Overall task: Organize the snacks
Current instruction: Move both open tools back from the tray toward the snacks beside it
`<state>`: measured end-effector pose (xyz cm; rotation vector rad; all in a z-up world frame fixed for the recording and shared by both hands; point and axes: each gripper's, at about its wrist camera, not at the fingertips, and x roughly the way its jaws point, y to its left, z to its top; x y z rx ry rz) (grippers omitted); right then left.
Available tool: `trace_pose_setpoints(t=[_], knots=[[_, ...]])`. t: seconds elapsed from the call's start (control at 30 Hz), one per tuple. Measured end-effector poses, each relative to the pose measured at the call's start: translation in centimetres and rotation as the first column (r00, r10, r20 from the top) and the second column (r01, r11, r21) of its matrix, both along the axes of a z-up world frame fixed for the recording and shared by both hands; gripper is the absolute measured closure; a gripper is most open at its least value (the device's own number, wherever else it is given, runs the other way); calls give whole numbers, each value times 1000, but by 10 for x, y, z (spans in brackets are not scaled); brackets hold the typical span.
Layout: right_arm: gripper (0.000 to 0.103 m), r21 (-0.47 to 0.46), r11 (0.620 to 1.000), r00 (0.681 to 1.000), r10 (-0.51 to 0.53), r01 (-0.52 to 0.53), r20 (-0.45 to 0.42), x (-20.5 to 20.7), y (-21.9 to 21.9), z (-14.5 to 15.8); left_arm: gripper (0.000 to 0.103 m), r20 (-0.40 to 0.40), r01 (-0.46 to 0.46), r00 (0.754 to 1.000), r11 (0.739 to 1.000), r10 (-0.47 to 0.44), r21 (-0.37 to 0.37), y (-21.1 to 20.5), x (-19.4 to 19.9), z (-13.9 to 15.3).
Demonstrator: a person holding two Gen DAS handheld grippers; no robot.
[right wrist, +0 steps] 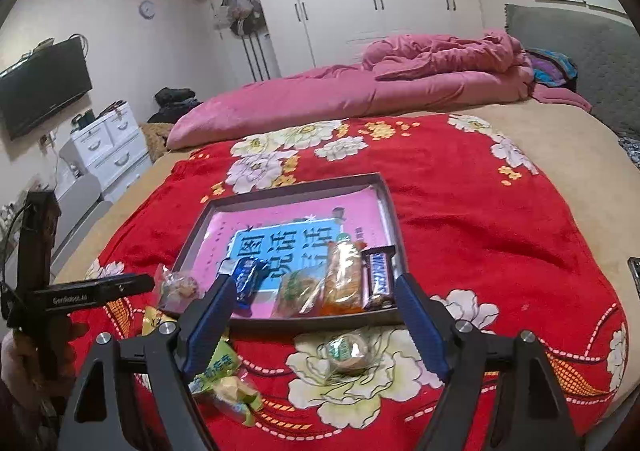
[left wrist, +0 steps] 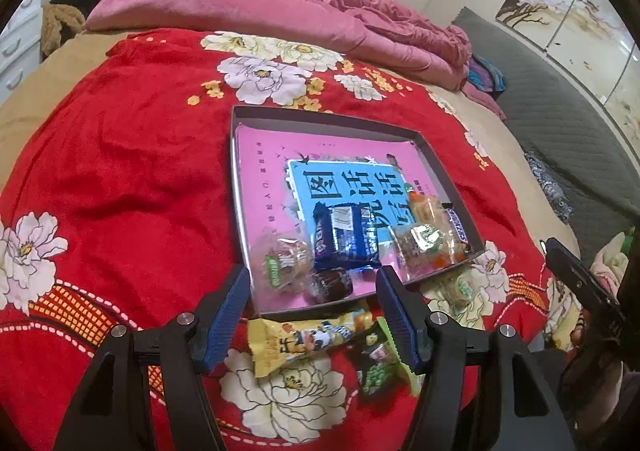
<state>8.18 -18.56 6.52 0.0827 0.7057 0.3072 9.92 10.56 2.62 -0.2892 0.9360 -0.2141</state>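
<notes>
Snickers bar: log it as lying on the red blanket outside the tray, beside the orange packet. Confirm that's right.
Not right. The Snickers bar lies inside the tray, against its right wall, not out on the red blanket. It is beside the orange packet, as stated. The right wrist view shows this.

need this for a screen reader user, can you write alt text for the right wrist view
The open right gripper hovers empty over a red floral blanket, in front of a shallow tray holding a Snickers bar and other wrapped snacks. One round wrapped snack lies on the blanket outside the tray, below the gripper.
</notes>
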Motion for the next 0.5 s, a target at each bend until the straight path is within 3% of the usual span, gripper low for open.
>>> trace_pose_setpoints(t=[0.3, 0.5], knots=[[20, -22, 998, 998, 61, -61, -26, -9, 19, -16, 36, 13, 19, 1000, 996, -20, 87, 5, -7, -1], [20, -46, 994, 994, 95, -98, -52, -17, 28, -28, 36, 11, 49, 999, 993, -50, 103, 4, -7, -3]])
